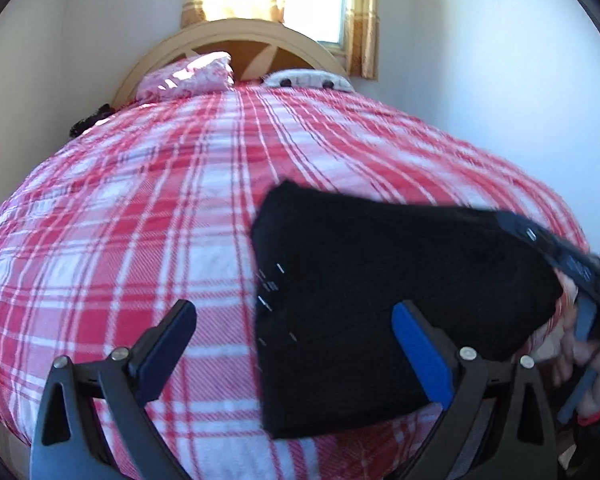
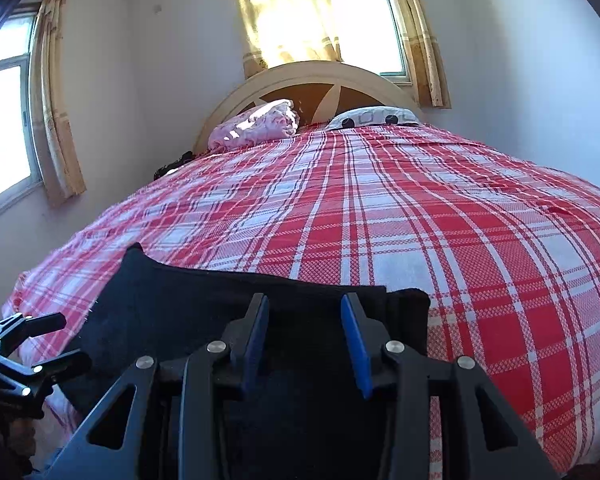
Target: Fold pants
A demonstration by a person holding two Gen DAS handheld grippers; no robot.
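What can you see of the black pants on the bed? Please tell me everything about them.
The black pants are a dark, soft-looking fabric, already folded into a compact, roughly rectangular bundle. They lie flat on the red and white plaid bedcover, near the foot of the bed. Small pale flecks, perhaps lint or stitching, show along one edge. The left hand-held gripper hangs open over that edge, its pads off the cloth. The right hand-held gripper is above the bundle, jaws partly apart; whether it touches is unclear.

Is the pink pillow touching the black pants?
Apart. In the left wrist view the pink pillow lies by the headboard, the black pants near the camera, with a wide stretch of red plaid blanket between.
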